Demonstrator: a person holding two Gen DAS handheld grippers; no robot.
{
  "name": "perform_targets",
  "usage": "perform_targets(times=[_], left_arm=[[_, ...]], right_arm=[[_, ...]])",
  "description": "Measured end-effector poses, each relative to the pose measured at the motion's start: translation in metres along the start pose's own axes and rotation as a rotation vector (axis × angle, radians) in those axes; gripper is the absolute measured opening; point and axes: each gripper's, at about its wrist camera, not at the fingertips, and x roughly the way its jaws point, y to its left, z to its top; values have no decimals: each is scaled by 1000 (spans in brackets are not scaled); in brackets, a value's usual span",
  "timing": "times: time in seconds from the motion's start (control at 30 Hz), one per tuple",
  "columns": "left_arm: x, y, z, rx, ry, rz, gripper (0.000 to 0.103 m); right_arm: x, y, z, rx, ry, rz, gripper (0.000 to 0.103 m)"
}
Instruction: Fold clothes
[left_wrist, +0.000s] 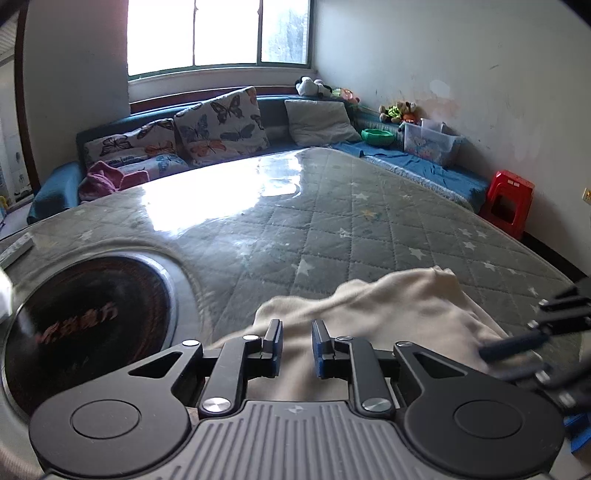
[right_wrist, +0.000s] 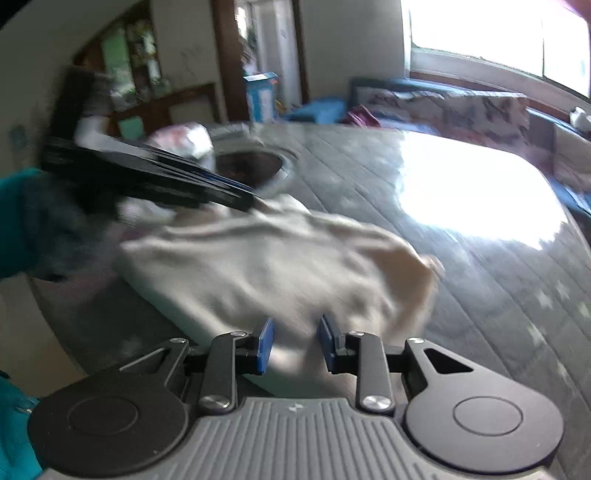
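Observation:
A cream garment (left_wrist: 388, 306) lies bunched on the grey quilted table cover (left_wrist: 332, 221) near the front edge. My left gripper (left_wrist: 297, 343) hovers over its near part, jaws apart with cloth showing between them, holding nothing. My right gripper (right_wrist: 295, 341) is also open above the same garment (right_wrist: 277, 258), seen blurred in the right wrist view. The right gripper shows at the right edge of the left wrist view (left_wrist: 546, 332); the left gripper shows as a dark blur in the right wrist view (right_wrist: 147, 177).
A round black hotplate (left_wrist: 85, 325) is set into the table at the left. A sofa with butterfly cushions (left_wrist: 221, 125) stands behind the table. A red stool (left_wrist: 508, 203) and a clear plastic box (left_wrist: 432, 142) are at the right wall.

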Motion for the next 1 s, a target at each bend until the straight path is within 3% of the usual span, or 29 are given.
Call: perform_targets(times=[0.2, 0.4, 0.7, 0.83, 1.0], left_arm=[[-23, -1, -22, -26, 6, -8, 19], [-13, 10, -25, -88, 13, 10, 19], [-20, 47, -32, -185, -1, 64, 19], [-23, 51, -29, -200, -33, 36, 19], [-10, 65, -33, -242, 1, 59, 21]], right_arm=[[-12, -10, 12, 17, -51, 0, 28], [12, -30, 37, 94, -90, -9, 28], [35, -56, 38, 155, -53, -42, 28], [36, -54, 46, 140, -75, -35, 28], [50, -58, 45, 158, -56, -53, 28]])
